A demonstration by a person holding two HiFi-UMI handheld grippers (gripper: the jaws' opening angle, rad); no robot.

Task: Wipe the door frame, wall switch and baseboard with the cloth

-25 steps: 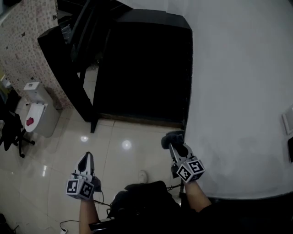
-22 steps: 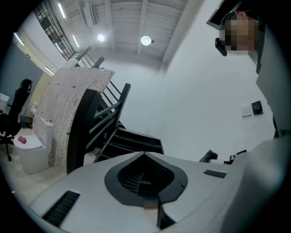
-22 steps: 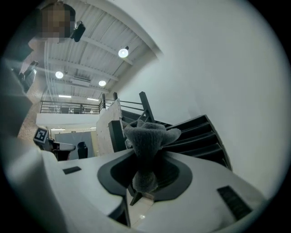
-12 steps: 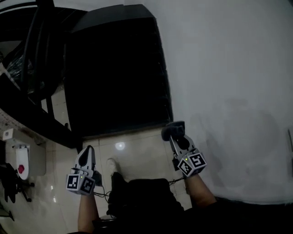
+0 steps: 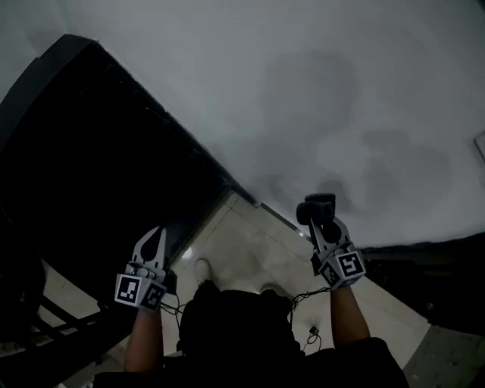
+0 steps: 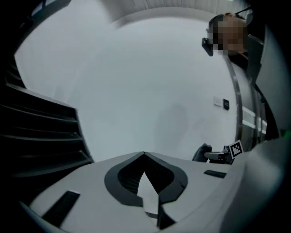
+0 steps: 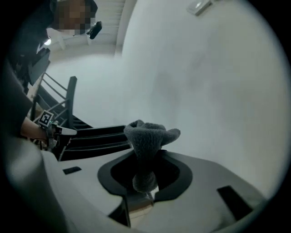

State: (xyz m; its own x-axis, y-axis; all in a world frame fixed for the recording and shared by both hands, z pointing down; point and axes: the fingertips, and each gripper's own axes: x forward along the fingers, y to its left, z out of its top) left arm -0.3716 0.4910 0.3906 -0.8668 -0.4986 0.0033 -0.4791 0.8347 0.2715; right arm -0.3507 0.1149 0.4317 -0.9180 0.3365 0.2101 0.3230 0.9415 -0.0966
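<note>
The right gripper (image 5: 319, 217) is clamped on a bunched grey fleece cloth (image 7: 146, 136), holding it just beside the pale grey wall (image 5: 303, 91). The left gripper (image 5: 155, 235) has its jaws pressed together on nothing, near the black door frame (image 5: 216, 176) and the glossy beige floor tiles (image 5: 246, 246).

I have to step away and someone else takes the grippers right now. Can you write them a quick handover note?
Left gripper: fingers shut, empty, held low by the door frame.
Right gripper: shut on the cloth, close to the wall; contact unclear.
Switch: farther right on that wall. Baseboard: dark band low on the right.
Done: cannot tell from here.
Left: treat frame, switch and baseboard as all to wipe.
</note>
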